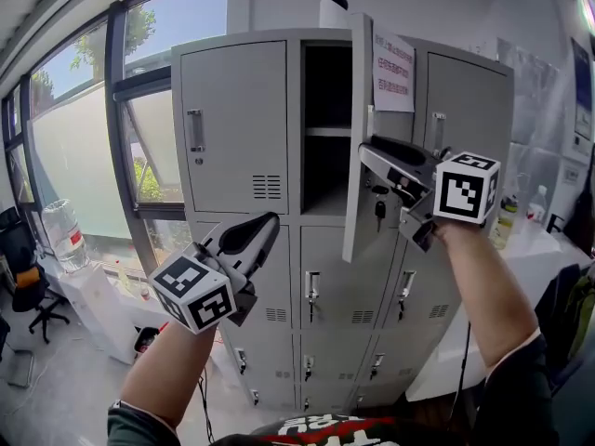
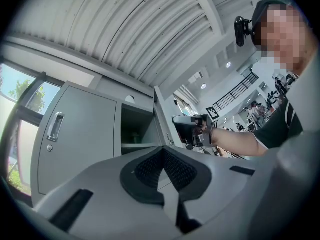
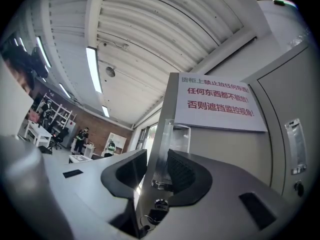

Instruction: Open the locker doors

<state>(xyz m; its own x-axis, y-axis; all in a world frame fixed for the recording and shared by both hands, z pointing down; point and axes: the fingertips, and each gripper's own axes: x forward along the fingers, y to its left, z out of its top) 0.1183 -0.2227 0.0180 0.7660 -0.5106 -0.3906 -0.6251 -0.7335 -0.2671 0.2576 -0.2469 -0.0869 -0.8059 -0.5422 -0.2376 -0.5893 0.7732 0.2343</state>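
Your right claw [image 3: 156, 165] grips the edge of the open upper locker door [image 1: 357, 91]. Your left claw [image 2: 163, 170] is clenched on nothing, below the closed left door [image 1: 232, 124].

A white paper notice [image 3: 217, 104] is stuck high on the open locker door [image 3: 220, 154]. In the right gripper view its two large red lines read 任何东西都不能放! and 否则遮挡监控视角! — a smaller line above them is too fine to read with certainty. In the head view the same notice [image 1: 393, 71] shows only red lines, unreadable. The cubes on the left gripper [image 1: 268, 223] and right gripper [image 1: 369, 149] carry black-and-white square markers — patterns, no letters.
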